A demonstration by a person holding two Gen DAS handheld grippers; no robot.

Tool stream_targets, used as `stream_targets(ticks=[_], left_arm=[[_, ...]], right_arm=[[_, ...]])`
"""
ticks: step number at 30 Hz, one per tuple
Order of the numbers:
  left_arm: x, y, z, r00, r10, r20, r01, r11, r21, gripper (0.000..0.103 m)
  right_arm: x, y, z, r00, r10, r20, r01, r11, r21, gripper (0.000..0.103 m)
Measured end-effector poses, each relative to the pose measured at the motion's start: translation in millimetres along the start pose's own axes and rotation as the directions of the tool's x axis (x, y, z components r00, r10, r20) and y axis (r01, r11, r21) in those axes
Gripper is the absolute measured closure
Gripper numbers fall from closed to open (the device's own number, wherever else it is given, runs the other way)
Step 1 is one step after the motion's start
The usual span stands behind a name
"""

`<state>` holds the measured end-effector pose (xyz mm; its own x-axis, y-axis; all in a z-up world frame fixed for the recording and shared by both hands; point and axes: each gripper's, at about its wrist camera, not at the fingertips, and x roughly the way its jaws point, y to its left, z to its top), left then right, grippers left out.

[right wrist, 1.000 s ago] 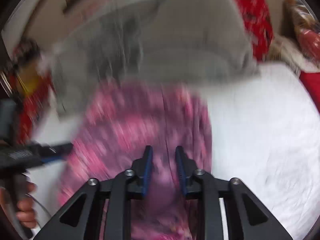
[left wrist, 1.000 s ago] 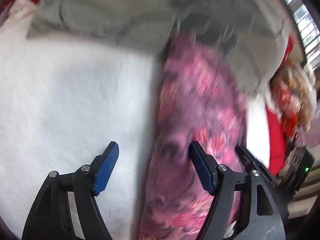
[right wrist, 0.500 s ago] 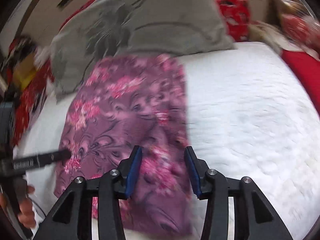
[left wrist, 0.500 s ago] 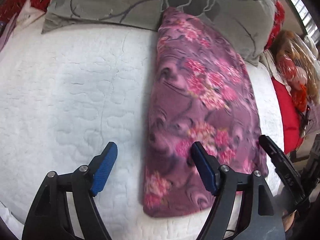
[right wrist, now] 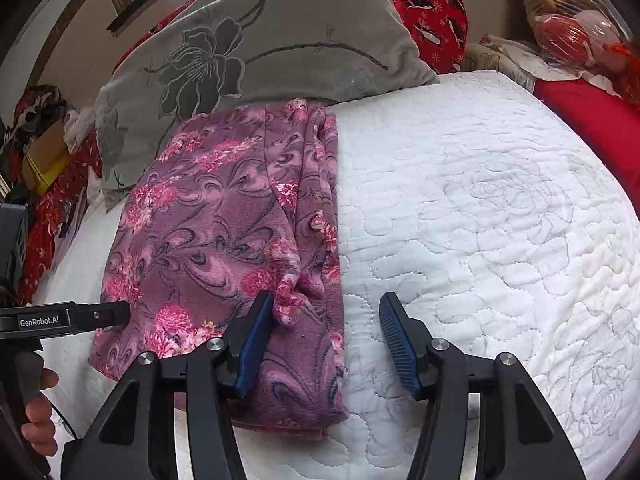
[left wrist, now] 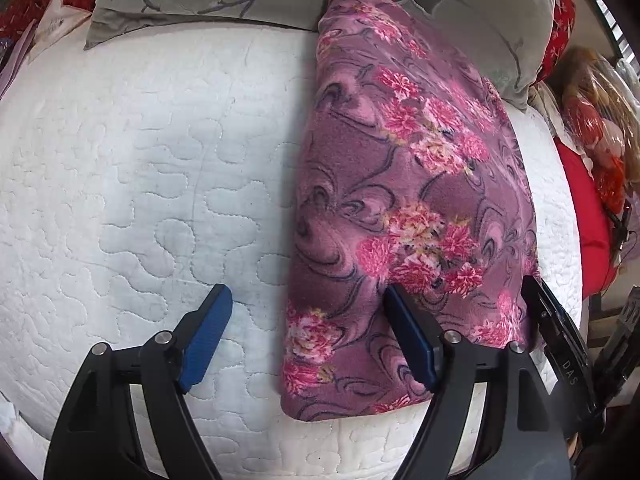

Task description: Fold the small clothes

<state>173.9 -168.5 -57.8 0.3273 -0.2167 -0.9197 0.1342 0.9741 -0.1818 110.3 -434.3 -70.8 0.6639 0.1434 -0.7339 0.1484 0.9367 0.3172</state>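
Note:
A purple fleece garment with pink flowers [left wrist: 404,200] lies folded into a long strip on the white quilted bed [left wrist: 140,180]. It also shows in the right wrist view [right wrist: 216,240], its far end against a grey pillow. My left gripper [left wrist: 308,336] is open and empty, above the garment's near left edge. My right gripper [right wrist: 326,336] is open and empty, above the garment's near right edge. The left gripper's finger shows at the left of the right wrist view [right wrist: 80,316]. The right gripper's finger shows in the left wrist view [left wrist: 556,328].
A grey pillow with a dark flower print [right wrist: 260,48] lies at the head of the bed. Red patterned cushions [right wrist: 424,4] and a plastic-wrapped bundle [right wrist: 576,24] sit beyond it. A red cover [left wrist: 592,220] lies along the bed's right side.
The right gripper has opened from nearly shut and let go of the garment. Both grippers have drawn back toward the near edge. The garment now lies still.

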Motion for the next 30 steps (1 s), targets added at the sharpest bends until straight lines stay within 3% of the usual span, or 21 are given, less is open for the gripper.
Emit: stream_targets(ticks=[5,10,14,18,25,26,28,29,30], left_arm=[[-7,30,-5,1.000,-0.014,-0.005,0.014,1.000,-0.003,0.023],[-3,33,0,1.000,-0.025,-0.011,0.026,1.000,0.010,0.022],[-8,35,6,0.999,-0.043,-0.018,0.043,0.999,0.010,0.022],[-25,48,33,0.992,-0.113,0.052,0.114,0.993,-0.029,0.022],[1,57,110,0.987,-0.158,0.007,0.158,0.984,-0.087,0.022],[4,56,118,0.985,-0.171,0.010,0.171,0.981,-0.095,0.022],[13,51,129,0.985,-0.174,0.016,0.175,0.981,-0.086,0.022],[23,47,133,0.988,-0.153,0.006,0.153,0.985,-0.074,0.022],[29,45,134,0.990,-0.142,-0.003,0.141,0.987,-0.071,0.021]], right_arm=[[2,0,4,1.000,-0.011,-0.014,0.011,1.000,0.004,0.046],[4,3,16,0.997,-0.038,-0.064,0.038,0.999,-0.001,0.043],[1,9,31,0.998,-0.064,-0.026,0.063,0.997,-0.039,0.043],[10,14,59,0.999,-0.048,-0.005,0.048,0.999,-0.021,0.043],[67,26,119,0.997,-0.034,-0.062,0.037,0.998,0.047,0.043],[77,26,127,0.997,-0.029,-0.076,0.034,0.997,0.066,0.045],[85,29,137,0.998,0.002,-0.066,0.003,0.998,0.068,0.087],[86,29,139,0.998,-0.021,-0.058,0.024,0.998,0.060,0.095],[90,28,140,0.998,-0.040,-0.053,0.043,0.998,0.056,0.095]])
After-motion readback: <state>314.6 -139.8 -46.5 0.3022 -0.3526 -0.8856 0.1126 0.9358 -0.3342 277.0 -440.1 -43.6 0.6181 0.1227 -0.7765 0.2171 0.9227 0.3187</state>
